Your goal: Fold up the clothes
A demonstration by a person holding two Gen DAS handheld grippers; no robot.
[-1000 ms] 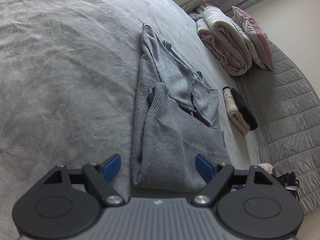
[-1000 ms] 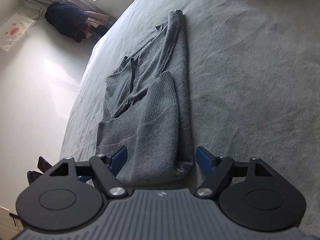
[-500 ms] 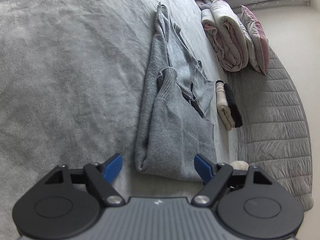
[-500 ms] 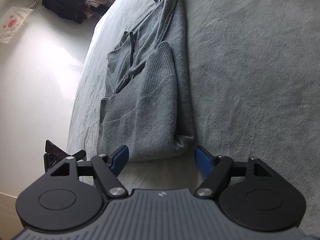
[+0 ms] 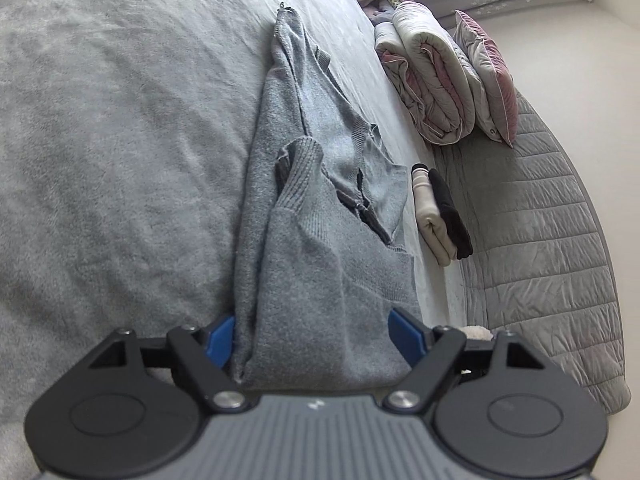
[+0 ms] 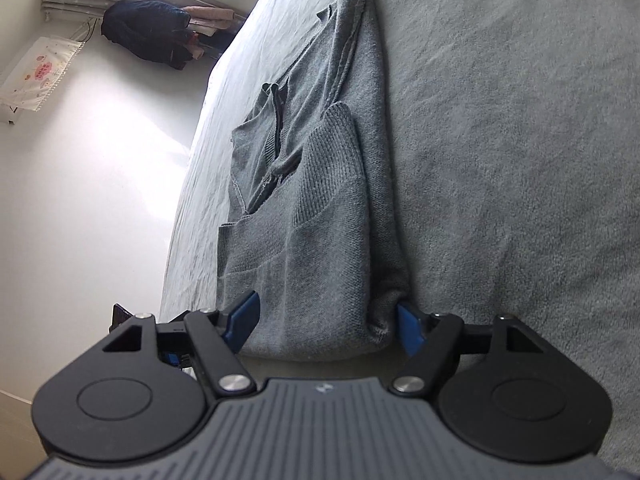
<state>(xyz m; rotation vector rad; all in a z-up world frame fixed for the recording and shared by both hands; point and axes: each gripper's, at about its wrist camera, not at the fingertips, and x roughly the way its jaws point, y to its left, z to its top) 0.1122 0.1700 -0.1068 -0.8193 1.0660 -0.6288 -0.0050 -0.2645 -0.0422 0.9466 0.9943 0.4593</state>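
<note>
1. The grey sweater [image 5: 320,248] lay lengthwise along the middle of the bed [image 5: 100,140], its sides and one ribbed sleeve already folded inward into a long strip.
2. The left gripper [image 5: 308,338] sat at the near hem, jaws spread on either side of the cloth, pinching nothing.
3. The right gripper [image 6: 326,320] flanked the same hem, jaws spread too.
4. Left to do, I judged: folding the strip crosswise, hem toward collar.
5. Folded clothes [image 5: 440,216] already lay near the bed's far edge.

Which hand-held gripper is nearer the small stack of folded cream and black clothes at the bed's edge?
Left. The left hand-held gripper straddles the sweater's near end, with the stack just beyond. The right hand-held gripper has no stack in view.
</note>
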